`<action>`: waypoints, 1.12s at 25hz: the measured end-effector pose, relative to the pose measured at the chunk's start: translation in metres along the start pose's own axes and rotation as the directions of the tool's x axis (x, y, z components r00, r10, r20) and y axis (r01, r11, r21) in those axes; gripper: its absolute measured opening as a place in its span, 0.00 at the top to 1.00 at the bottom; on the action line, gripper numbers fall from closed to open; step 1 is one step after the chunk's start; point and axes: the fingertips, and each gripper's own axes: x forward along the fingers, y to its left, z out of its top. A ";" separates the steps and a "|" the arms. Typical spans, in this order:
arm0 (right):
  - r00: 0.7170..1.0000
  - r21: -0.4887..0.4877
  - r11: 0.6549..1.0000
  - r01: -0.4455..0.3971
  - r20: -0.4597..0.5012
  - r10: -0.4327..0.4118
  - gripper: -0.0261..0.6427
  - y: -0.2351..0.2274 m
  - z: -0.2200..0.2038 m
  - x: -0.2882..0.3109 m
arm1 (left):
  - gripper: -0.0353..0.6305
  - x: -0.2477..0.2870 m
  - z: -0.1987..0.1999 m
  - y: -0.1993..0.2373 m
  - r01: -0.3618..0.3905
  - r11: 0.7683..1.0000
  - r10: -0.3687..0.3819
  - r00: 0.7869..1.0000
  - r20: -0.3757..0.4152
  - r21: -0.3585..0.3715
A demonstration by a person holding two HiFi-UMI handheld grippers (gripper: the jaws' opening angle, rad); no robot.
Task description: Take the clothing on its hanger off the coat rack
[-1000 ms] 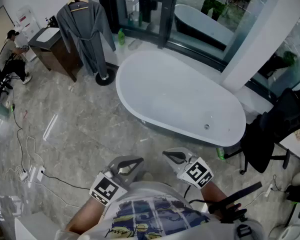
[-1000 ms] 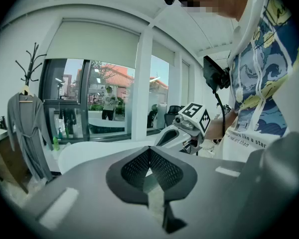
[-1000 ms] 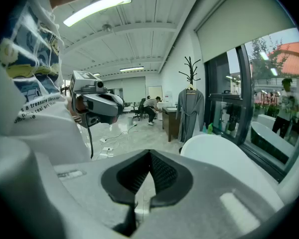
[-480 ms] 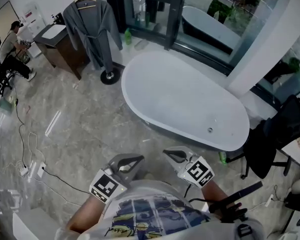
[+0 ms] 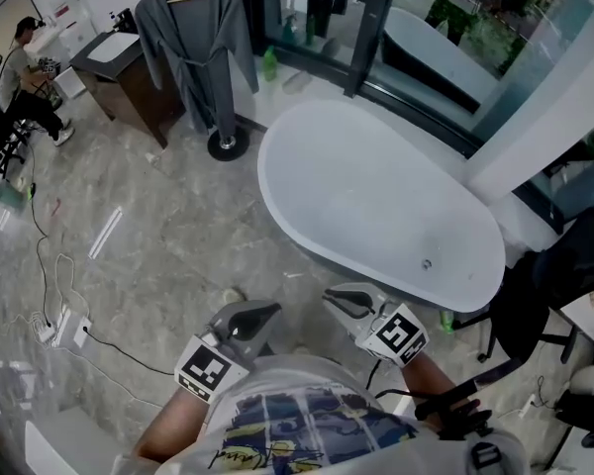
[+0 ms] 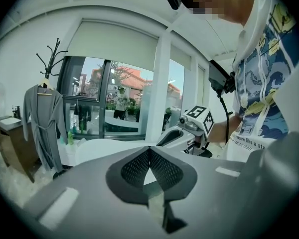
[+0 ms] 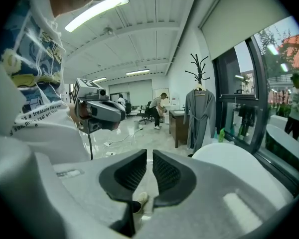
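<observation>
The word "treasure" can be read on the person's printed shirt [image 7: 35, 114]. The grey robe on its wooden hanger [image 5: 193, 47] is hung on the black coat rack [image 7: 199, 66], beside the white oval bathtub [image 5: 376, 196] and well apart from both grippers. The rack's branched top is shown only in the gripper views. The left gripper [image 6: 149, 151] is seen with fingers together and empty. The right gripper [image 7: 149, 156] has fingers that have just been opening, now a narrow gap apart with nothing between. Open marble floor [image 5: 158, 245] is left ahead.

The shirt [image 6: 263, 108] seemingly reads "treasure like a".
</observation>
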 end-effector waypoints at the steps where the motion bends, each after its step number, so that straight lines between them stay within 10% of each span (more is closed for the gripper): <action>1: 1.000 -0.002 1.000 -0.002 -0.004 0.002 0.90 -0.006 0.006 0.011 | 0.94 0.000 0.001 0.015 -0.004 1.000 0.004 1.000 0.011 -0.006; 19: 0.997 -0.159 0.985 -0.070 0.021 0.075 0.84 -0.119 0.194 0.288 | 0.93 -0.114 0.029 0.312 -0.173 0.983 0.177 0.982 0.064 -0.055; 28: 0.999 -0.247 0.969 -0.026 -0.049 0.014 0.78 -0.293 0.268 0.385 | 0.93 -0.116 0.045 0.424 -0.287 0.948 0.299 0.951 0.074 -0.134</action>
